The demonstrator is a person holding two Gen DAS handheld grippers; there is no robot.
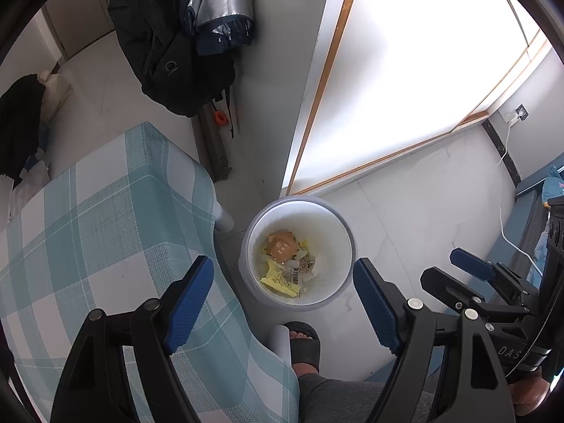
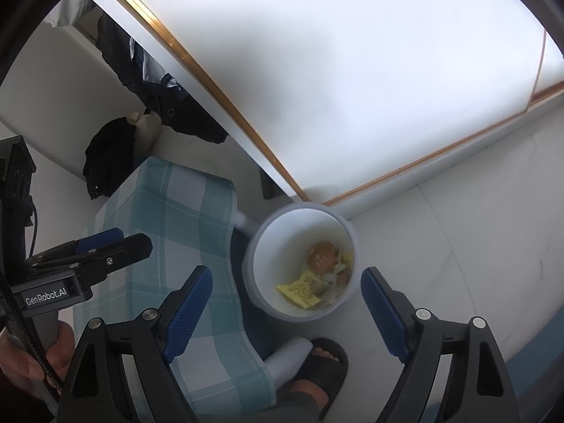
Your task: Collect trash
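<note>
A white round bin (image 1: pixel 251 283) stands on the floor beside the table. It holds an orange wrapper (image 1: pixel 280 246), a yellow wrapper (image 1: pixel 278 280) and other scraps. My left gripper (image 1: pixel 282 262) hangs open above the bin with nothing between its blue pads. The right gripper (image 1: pixel 454 271) shows at the right, open and empty too. In the right wrist view the same bin (image 2: pixel 253 282), with the yellow wrapper (image 2: pixel 299 290) and orange wrapper (image 2: pixel 320 255), lies below my open right gripper (image 2: pixel 286 272). The left gripper (image 2: pixel 112 243) is at the left there.
A table with a teal checked cloth (image 1: pixel 105 229) stands left of the bin. A person's foot in a black slipper (image 1: pixel 303 342) is by a white table leg. Dark bags and a jacket (image 1: pixel 176 53) hang on the wall. A white cable (image 1: pixel 507 232) runs at the right.
</note>
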